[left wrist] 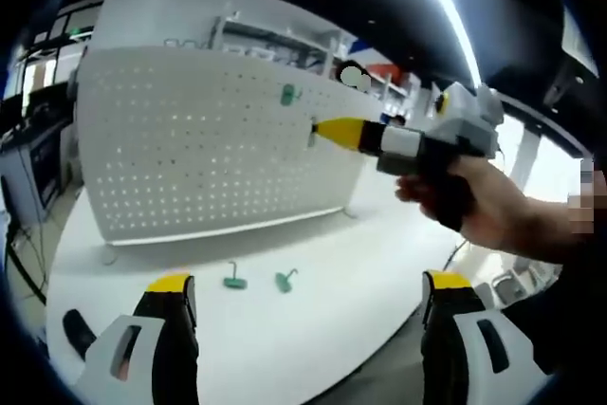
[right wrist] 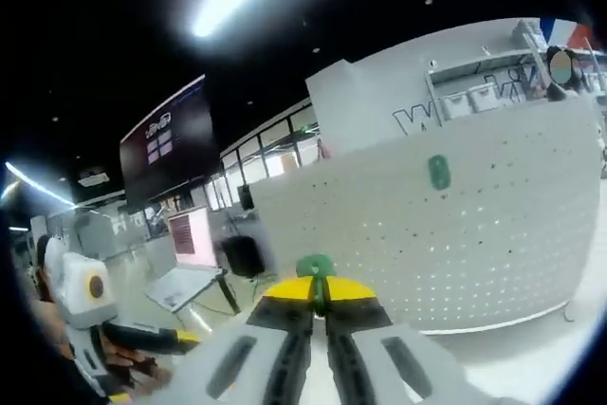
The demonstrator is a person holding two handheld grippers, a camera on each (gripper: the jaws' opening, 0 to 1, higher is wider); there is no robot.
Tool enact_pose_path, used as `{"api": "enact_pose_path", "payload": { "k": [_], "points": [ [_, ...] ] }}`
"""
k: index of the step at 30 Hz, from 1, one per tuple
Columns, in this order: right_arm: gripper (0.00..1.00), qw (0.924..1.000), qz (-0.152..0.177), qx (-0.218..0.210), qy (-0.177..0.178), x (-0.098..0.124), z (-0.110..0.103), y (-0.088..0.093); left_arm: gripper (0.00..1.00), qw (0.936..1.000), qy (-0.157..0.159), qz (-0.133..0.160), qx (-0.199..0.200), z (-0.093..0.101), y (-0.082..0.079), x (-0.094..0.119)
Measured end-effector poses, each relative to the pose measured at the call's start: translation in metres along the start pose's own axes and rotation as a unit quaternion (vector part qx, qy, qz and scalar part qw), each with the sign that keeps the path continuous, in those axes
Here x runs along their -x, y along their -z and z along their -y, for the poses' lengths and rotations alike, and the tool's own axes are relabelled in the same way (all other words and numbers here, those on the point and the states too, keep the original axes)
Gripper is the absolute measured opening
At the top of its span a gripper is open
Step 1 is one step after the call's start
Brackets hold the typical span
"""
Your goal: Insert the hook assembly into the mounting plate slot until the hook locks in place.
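The right claw [right wrist: 321, 293] is clenched on a green hook [right wrist: 315, 266], its tips at the white pegboard [left wrist: 209, 149], where another hook [left wrist: 287, 95] already hangs. The left claw [left wrist: 308, 291] is released, its jaws wide apart over the tabletop [left wrist: 285, 339], where two more hooks [left wrist: 234, 280] lie near the board's foot

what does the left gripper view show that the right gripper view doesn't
Left gripper view alone: two loose green hooks lying on the white table, the left gripper with jaws apart and empty, and a hand holding the right gripper against the board.

Right gripper view alone: the right gripper's jaws closed on a green hook, and a dark wall screen.

Both: the white pegboard with one green hook already mounted.
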State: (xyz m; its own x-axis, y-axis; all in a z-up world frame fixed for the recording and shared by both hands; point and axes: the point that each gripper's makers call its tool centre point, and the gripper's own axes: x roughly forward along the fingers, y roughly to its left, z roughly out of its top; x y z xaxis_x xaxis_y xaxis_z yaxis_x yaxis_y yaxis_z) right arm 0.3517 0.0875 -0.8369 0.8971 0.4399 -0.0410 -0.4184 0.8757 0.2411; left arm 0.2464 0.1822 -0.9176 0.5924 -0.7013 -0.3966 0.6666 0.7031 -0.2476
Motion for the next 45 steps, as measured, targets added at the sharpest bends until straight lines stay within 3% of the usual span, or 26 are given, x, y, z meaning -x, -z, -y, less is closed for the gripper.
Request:
{"api": "enact_pose_path", "payload": {
  "k": [9, 24, 45],
  "points": [
    [0.01, 0.9982, 0.018, 0.034, 0.046, -0.018, 0.044, -0.016, 1.0, 0.9999, -0.007, -0.006, 0.01, -0.006, 0.006, -0.002],
    [0.01, 0.9914, 0.048, 0.012, 0.121, -0.038, 0.116, -0.039, 0.99, 0.9993, -0.008, -0.003, 0.036, -0.017, 0.009, -0.004],
    [0.01, 0.9788, 0.09, 0.015, 0.183, -0.055, 0.161, -0.065, 0.98, 0.9988, -0.007, -0.004, 0.048, -0.023, 0.008, -0.008]
  ]
}}
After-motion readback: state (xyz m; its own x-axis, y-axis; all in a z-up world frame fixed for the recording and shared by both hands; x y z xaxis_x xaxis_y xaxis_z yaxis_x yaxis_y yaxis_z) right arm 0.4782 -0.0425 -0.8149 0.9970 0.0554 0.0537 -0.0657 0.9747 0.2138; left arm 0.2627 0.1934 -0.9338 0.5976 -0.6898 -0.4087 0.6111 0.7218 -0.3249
